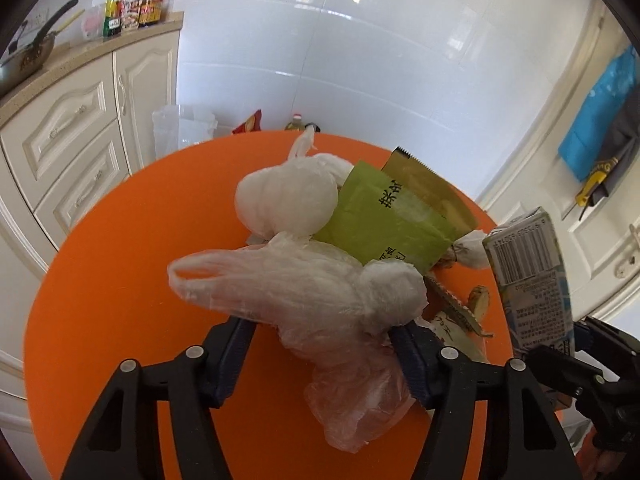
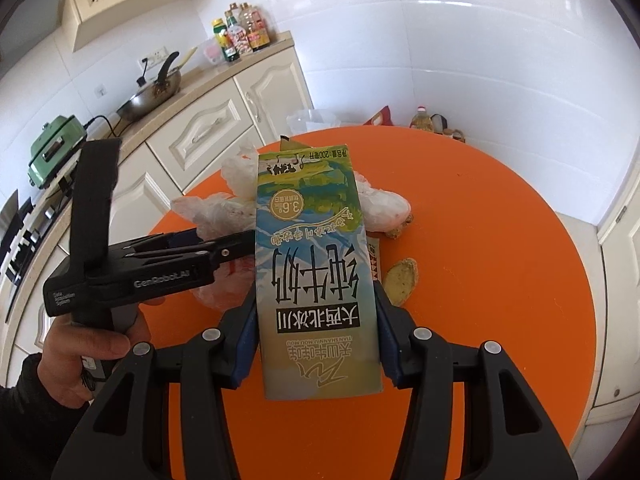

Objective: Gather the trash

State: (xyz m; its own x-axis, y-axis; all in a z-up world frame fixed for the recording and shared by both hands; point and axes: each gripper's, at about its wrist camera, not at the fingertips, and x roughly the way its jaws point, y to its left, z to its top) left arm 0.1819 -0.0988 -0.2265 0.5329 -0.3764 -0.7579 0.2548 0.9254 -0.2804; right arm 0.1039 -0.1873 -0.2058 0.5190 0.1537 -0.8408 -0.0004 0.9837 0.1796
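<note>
A heap of trash lies on a round orange table (image 1: 100, 300). My left gripper (image 1: 320, 332) has its jaws around a crumpled clear plastic bag (image 1: 304, 288), which fills the gap between the fingers. Behind it lie a knotted white bag (image 1: 284, 200), a green packet (image 1: 380, 216) and a gold packet (image 1: 432, 188). My right gripper (image 2: 316, 312) is shut on a milk carton (image 2: 312, 264), held upright above the table; the carton also shows in the left wrist view (image 1: 528, 276). The left gripper appears in the right wrist view (image 2: 224, 248), beside the heap.
Peel scraps (image 2: 402, 280) lie on the table right of the carton. A cream cabinet (image 1: 72, 128) with a pan and sauce bottles (image 1: 136, 4) stands at left. A lined bin (image 1: 180, 128) stands behind the table. Bottles (image 2: 424, 118) sit on the floor by the white wall.
</note>
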